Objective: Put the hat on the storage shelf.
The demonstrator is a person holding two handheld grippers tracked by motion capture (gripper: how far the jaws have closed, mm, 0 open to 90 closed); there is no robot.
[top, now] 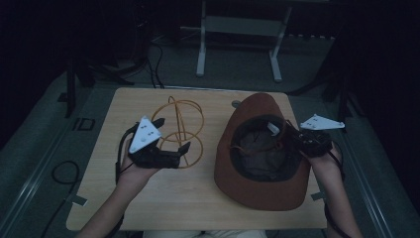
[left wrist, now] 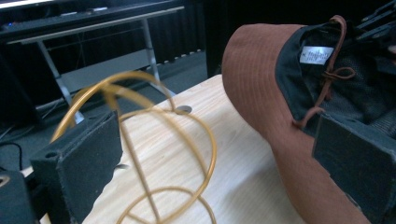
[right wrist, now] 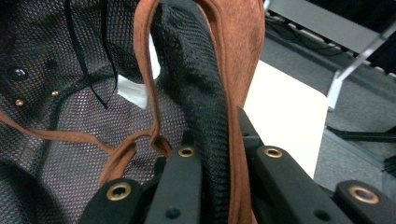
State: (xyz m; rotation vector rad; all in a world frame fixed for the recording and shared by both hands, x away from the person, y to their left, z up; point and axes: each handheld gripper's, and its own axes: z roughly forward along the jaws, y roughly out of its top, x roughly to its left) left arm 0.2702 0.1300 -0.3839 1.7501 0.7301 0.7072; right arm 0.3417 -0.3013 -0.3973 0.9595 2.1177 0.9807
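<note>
A brown hat [top: 257, 191] lies crown-down on the right half of the wooden table [top: 163, 198], its black mesh lining and brown cord facing up. My right gripper [top: 287, 133] comes in from the right and is shut on the hat's right edge. In the right gripper view the jaws pinch the brown edge with its mesh lining [right wrist: 205, 84], my right gripper [right wrist: 219, 154] closed tight around it. A gold wire stand [top: 179, 116] sits left of the hat. My left gripper [top: 173, 135] hovers open at the stand, whose wire loops [left wrist: 140, 74] show between the wide jaws. The hat [left wrist: 261, 79] is at their right.
A round grommet [top: 236, 103] sits near the table's far edge. Beyond the table stands a white metal frame [top: 237, 25] on the grey floor. Cables [top: 64, 171] lie on the floor at the left. The room around is dark.
</note>
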